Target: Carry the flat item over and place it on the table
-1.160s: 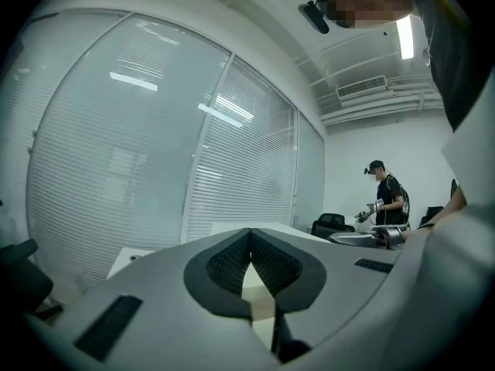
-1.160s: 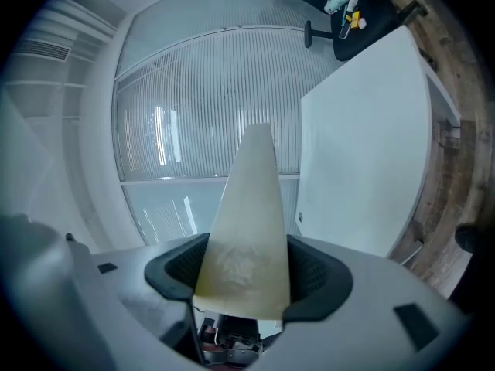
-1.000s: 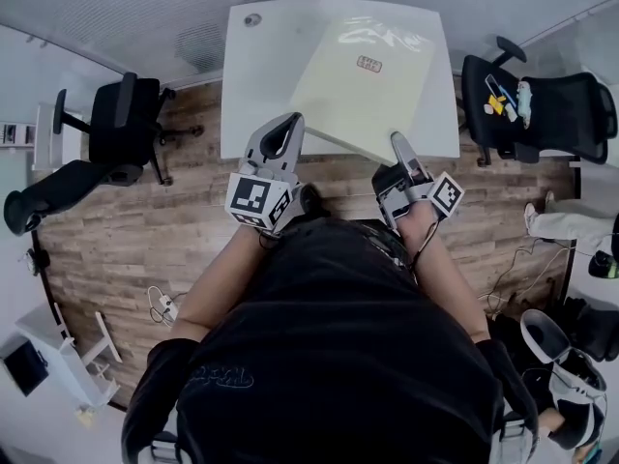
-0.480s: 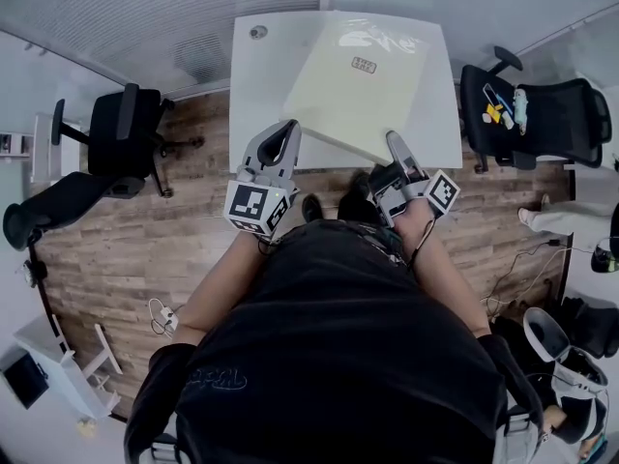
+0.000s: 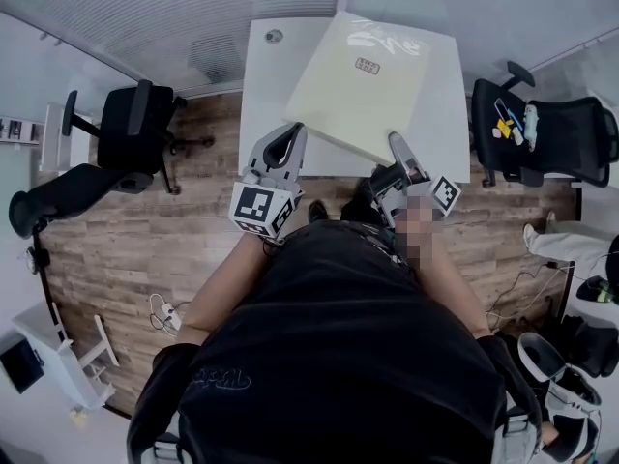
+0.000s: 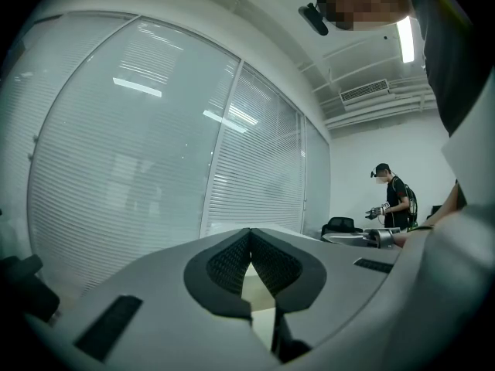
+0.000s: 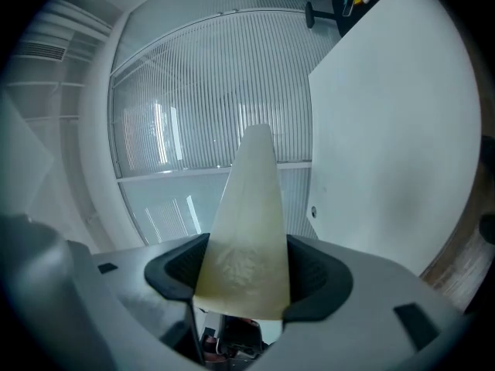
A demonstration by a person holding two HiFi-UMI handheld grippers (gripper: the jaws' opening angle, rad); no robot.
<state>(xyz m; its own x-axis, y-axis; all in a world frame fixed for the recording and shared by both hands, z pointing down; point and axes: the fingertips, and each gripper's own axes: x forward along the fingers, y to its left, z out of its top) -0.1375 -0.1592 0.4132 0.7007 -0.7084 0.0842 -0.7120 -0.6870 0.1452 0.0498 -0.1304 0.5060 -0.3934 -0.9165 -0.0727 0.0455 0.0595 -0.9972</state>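
The flat item (image 5: 363, 80) is a large pale yellow slab in clear wrap with a small label. It hangs tilted over the white table (image 5: 266, 114). My right gripper (image 5: 395, 143) is shut on its near right corner. In the right gripper view the slab (image 7: 251, 207) fills the wide gap between the pads and the table (image 7: 394, 130) shows at the right. My left gripper (image 5: 290, 131) is by the slab's near left corner. Its jaws (image 6: 250, 242) are shut, tips touching. Whether it touches the slab I cannot tell.
A black office chair (image 5: 135, 129) stands left of the table on the wood floor. Another chair (image 5: 542, 138) at the right carries small coloured things. Glass walls with blinds stand behind the table. A person (image 6: 394, 199) stands far off in the left gripper view.
Both grippers and the slab have moved a little toward and over the table. The right gripper's hold looks the same, and the left jaws remain together.
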